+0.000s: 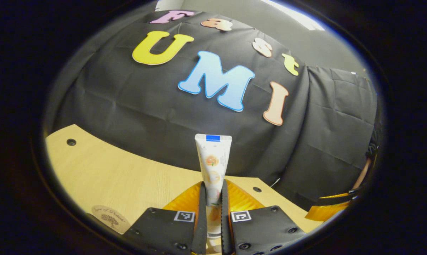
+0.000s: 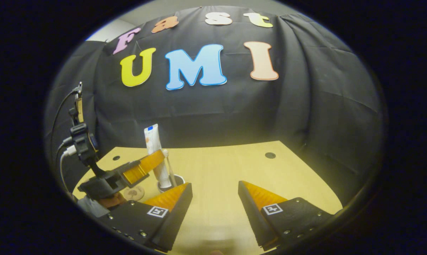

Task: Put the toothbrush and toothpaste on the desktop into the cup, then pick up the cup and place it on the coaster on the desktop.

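Observation:
In the left gripper view my left gripper (image 1: 212, 198) is shut on a white toothpaste tube (image 1: 213, 159), which stands upright between the fingers with its crimped end up. From the right gripper view, the left gripper (image 2: 156, 158) holds the tube (image 2: 152, 140) with its lower end down in a small cup (image 2: 174, 182) on the wooden table. A white toothbrush (image 2: 170, 169) stands in the same cup, just right of the tube. A round brown coaster (image 2: 134, 193) lies to the left of the cup. My right gripper (image 2: 213, 198) is open above the table's near side, with nothing between its fingers.
The coaster (image 1: 110, 219) lies on the table (image 1: 128, 177) at the lower left of the left gripper view. The right gripper's finger (image 1: 326, 209) shows at the right edge there. Round holes (image 2: 270, 155) mark the tabletop. Black cloth closes off the back.

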